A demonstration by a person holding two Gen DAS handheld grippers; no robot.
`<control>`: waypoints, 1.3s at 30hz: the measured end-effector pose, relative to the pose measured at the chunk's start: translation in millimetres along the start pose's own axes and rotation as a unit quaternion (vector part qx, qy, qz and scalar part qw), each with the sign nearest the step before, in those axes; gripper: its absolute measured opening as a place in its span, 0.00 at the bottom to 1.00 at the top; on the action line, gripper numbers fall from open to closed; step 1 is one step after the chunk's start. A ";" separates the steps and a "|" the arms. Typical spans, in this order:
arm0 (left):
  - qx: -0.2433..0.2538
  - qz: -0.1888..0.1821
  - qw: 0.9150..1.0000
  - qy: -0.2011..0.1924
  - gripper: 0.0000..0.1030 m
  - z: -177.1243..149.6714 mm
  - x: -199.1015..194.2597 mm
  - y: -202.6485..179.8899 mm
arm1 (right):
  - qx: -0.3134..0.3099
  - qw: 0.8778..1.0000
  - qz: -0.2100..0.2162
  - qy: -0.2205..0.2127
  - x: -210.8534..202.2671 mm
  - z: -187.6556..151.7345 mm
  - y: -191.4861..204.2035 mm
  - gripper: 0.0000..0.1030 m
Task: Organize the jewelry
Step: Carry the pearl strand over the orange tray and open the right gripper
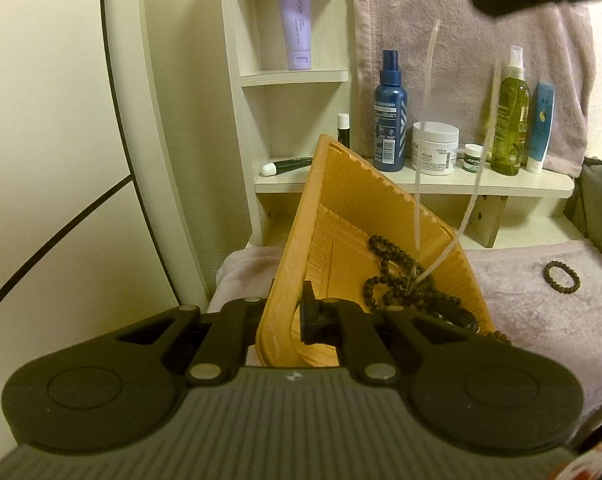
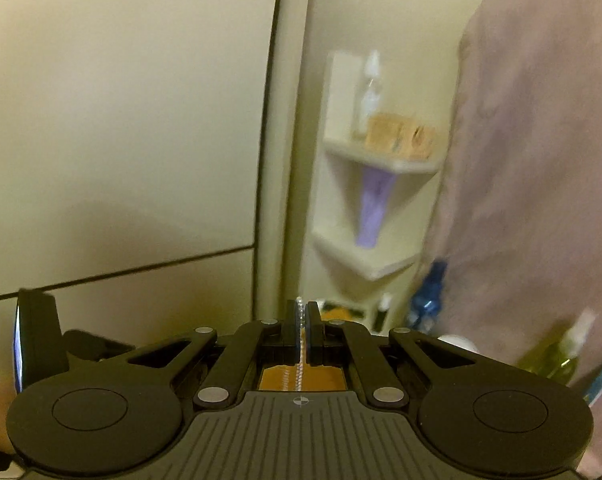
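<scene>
**2 grippers, 1 tilted tray, 1 pale chain drawn up**

2 strands of a pale bead chain point(image 1: 419, 208) rise from the orange ribbed tray point(image 1: 341, 208) toward the right gripper point(image 2: 301, 314), whose jaws are pressed together on it, the beads showing between the pads. The left gripper point(image 1: 297, 312) pinches the tray's near rim, jaws nearly closed, holding the tray tilted. A dark bead necklace point(image 1: 397, 280) lies heaped in the tray's lower right corner, touching the chain's lower end. A dark bead bracelet point(image 1: 563, 277) lies apart on the lilac towel point(image 1: 521, 300), with open cloth around it. Behind the tray, the shelf point(image 1: 501, 184) crowds the far edge: blue spray bottle point(image 1: 389, 120), white jar point(image 1: 435, 148) reading "KREAM", green oil spray point(image 1: 509, 116); other print is unreadable. A lilac tube point(image 1: 295, 26) stands above.
</scene>
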State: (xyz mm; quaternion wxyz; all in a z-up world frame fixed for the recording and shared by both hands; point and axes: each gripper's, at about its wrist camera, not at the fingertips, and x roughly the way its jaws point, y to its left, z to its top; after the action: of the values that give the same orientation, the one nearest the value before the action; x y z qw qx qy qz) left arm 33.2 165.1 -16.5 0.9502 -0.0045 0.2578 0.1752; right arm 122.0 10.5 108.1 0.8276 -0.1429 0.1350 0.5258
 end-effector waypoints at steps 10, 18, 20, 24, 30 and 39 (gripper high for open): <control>-0.002 -0.002 1.000 -0.001 0.06 -0.1 0.1 -0.7 | 0.066 0.994 0.024 0.087 55.4 -33.0 -15.6 0.02; -0.004 -0.002 1.000 -0.001 0.06 -0.6 -0.9 0.1 | 0.099 0.987 0.038 0.124 79.2 -55.8 -21.6 0.03; -0.005 -0.002 1.000 -0.002 0.06 -1.0 -1.2 0.9 | 0.107 0.985 0.046 0.126 81.0 -57.9 -22.0 0.02; -0.004 -0.002 1.000 -0.002 0.06 -1.0 -0.8 0.4 | 0.118 0.985 0.044 0.122 85.0 -59.7 -23.7 0.03; -0.006 -0.003 1.000 -0.001 0.06 -1.0 -0.8 1.3 | 0.130 0.985 0.035 0.110 78.9 -60.8 -30.8 0.03; -0.005 -0.002 1.000 -0.001 0.06 -1.2 -0.2 2.5 | 0.185 0.978 -0.013 0.095 37.3 -92.6 -58.2 0.03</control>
State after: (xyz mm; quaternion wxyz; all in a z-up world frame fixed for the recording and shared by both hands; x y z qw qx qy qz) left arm 31.6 167.2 -17.3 0.9508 -0.0097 0.2554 0.1748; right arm 183.5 -17.1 14.2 0.8298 -0.0380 0.3060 0.4652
